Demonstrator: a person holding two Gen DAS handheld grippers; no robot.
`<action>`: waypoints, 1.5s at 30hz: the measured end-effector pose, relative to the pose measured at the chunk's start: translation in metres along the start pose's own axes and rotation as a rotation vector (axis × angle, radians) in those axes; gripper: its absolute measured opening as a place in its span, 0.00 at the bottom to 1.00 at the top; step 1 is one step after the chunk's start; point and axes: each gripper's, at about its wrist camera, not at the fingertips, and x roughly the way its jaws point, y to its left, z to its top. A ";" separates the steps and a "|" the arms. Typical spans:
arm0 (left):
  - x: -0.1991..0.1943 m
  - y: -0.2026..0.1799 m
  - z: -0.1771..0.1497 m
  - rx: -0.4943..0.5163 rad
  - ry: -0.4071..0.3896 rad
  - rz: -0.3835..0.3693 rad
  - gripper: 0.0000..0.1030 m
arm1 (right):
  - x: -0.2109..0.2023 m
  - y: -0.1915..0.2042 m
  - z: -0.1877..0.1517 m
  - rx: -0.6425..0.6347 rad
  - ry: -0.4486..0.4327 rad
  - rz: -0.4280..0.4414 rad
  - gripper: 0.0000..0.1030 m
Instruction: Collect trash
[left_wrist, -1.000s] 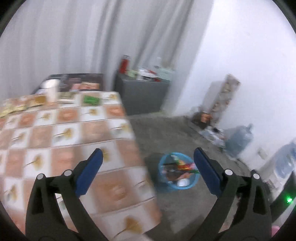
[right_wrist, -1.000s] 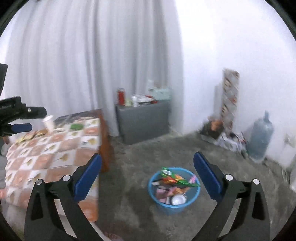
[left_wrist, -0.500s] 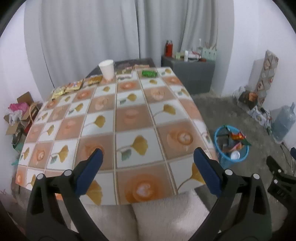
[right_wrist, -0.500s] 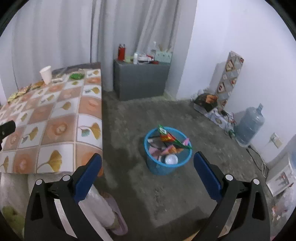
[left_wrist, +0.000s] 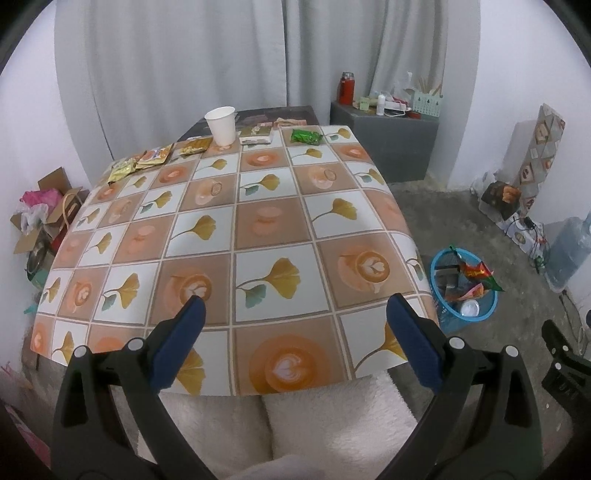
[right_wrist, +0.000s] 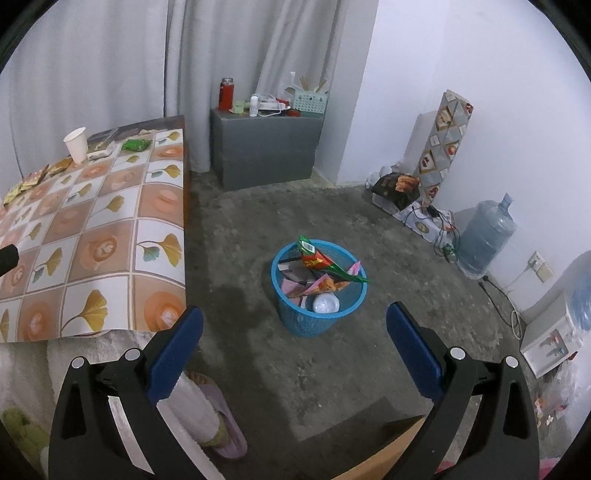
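Wide bare stretch of table (left_wrist: 273, 221) from the near edge up to the far end; nothing in the way across the middle. Far end crowded: paper cup (left_wrist: 221, 124) upright, flat snack packets (left_wrist: 155, 157) to its left along the edge, a pale packet (left_wrist: 256, 133) and a green wrapper (left_wrist: 306, 136) to its right, narrow gaps between them. Open concrete floor (right_wrist: 369, 240) right of the table, clear on all sides of the blue basket (right_wrist: 317, 321). Basket mouth partly blocked by wrappers (right_wrist: 321, 264) sticking above the rim. Grey cabinet (right_wrist: 264, 151), water jug (right_wrist: 484, 236) and cables well apart, along the walls. Slippered foot (right_wrist: 218, 421) on the floor near the table corner.
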 end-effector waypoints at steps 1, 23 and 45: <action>0.000 0.000 0.000 -0.006 0.006 -0.006 0.92 | 0.000 -0.001 0.000 0.001 0.002 -0.002 0.94; 0.003 -0.002 -0.003 -0.019 0.028 -0.014 0.92 | -0.001 0.002 -0.003 -0.004 0.006 -0.005 0.94; 0.003 -0.004 -0.009 -0.019 0.036 -0.017 0.92 | -0.001 0.001 -0.003 -0.005 0.006 -0.003 0.94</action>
